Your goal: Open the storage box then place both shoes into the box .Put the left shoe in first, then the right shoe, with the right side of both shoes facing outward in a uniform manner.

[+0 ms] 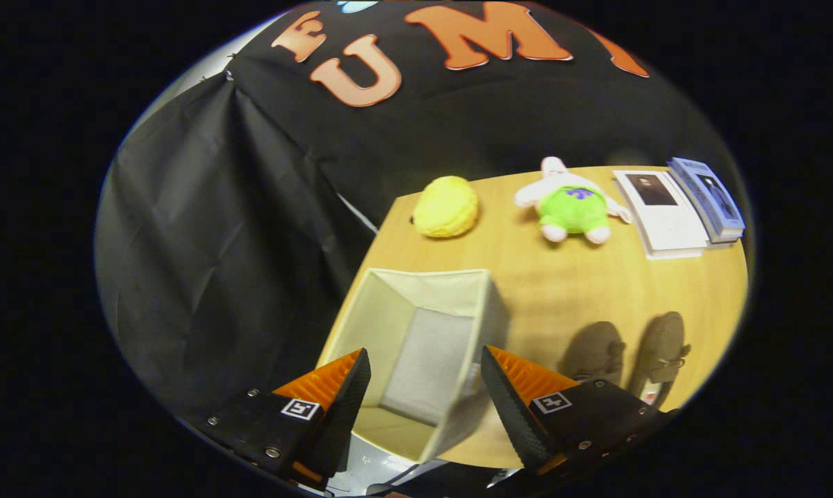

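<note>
We look down over a wooden table (569,290) set against the booth's black cloth. On it, nearest us, stands the cream fabric storage box (423,346), open at the top and empty, its mouth tilted toward us and sitting between and just beyond the tool's fingers. Beside the box on the table lie the two dark shoes (627,360), side by side, soles down, toes pointing away from us; neither is in the box yet. Farther back rest a white booklet (658,211) and a blue book (710,200) just beside it, a green-and-white soft toy (572,207) and a yellow plush ball (446,206). Our tool (423,387) hangs open above the box, fingers spread wide and gripping nothing.

The box looks ready, so we judge the shoes come next, left one first. Risks from here: the box's soft walls may fold or slide if a finger catches the rim; the shoes lie close enough that grasping one may nudge the other; and picking the wrong shoe, or turning it in transit, would spoil the required order and facing.
</note>
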The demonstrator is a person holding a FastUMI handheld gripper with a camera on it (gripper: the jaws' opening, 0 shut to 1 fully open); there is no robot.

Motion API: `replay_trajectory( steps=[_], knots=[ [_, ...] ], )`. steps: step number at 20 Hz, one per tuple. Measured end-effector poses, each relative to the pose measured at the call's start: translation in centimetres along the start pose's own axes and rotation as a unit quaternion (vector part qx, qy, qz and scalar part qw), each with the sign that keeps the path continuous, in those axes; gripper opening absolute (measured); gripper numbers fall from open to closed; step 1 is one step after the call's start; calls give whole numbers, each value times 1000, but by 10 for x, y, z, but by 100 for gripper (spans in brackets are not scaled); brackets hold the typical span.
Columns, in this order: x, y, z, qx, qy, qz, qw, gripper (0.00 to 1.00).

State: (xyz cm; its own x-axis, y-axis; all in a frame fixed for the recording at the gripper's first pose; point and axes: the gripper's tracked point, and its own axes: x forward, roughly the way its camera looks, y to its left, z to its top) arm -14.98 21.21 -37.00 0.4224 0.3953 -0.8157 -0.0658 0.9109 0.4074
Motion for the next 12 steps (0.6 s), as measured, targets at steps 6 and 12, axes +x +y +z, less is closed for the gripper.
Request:
replay_trajectory(
  steps=[6, 12],
  knots=[
    [-19, -124, -66, -17, 46, -85, 995, 90],
    [1, -177, -108, -65, 78, -112, 988, 70]
  ],
)
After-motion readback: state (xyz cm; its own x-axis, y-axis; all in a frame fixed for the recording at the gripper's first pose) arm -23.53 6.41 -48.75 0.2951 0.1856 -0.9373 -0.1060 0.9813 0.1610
